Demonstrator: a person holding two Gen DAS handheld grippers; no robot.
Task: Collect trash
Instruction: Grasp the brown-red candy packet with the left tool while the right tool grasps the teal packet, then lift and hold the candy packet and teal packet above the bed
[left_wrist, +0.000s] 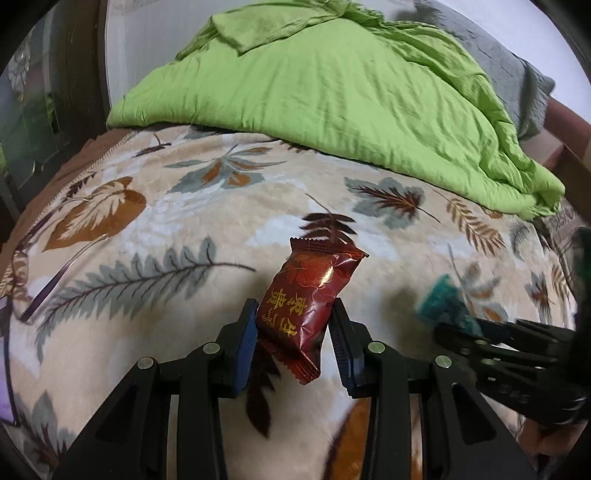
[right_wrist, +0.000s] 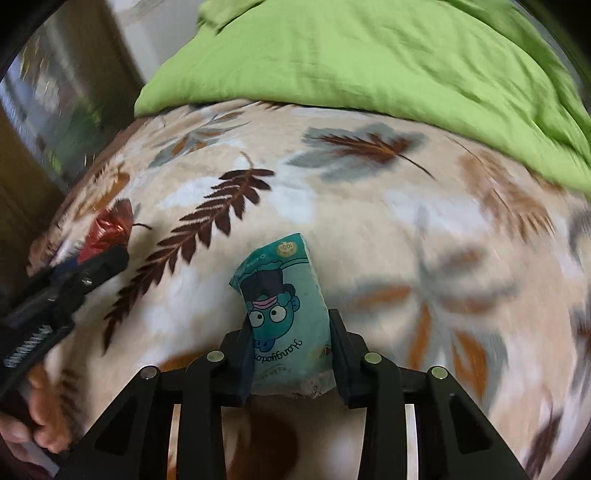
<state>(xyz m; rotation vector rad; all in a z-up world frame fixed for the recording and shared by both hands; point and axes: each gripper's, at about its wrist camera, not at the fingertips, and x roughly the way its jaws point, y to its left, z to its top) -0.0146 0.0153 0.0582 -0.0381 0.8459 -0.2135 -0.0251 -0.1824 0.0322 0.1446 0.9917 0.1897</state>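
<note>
In the left wrist view my left gripper (left_wrist: 295, 314) is shut on a dark red snack wrapper (left_wrist: 310, 295) with gold print, held above the leaf-patterned blanket (left_wrist: 147, 221). The right gripper (left_wrist: 454, 325) shows at the right edge of that view with a blurred teal packet (left_wrist: 441, 299) in its tip. In the right wrist view my right gripper (right_wrist: 290, 325) is shut on the teal packet (right_wrist: 284, 306), which bears a cartoon face, the pads pressing both its sides. There the left gripper (right_wrist: 99, 258) sits at the left with the red wrapper (right_wrist: 107, 232).
A crumpled green quilt (left_wrist: 332, 99) covers the far part of the bed, with a grey pillow (left_wrist: 517, 74) behind it. Dark furniture (left_wrist: 48, 110) stands beyond the bed's left edge. A hand (right_wrist: 44, 432) grips the left tool at lower left.
</note>
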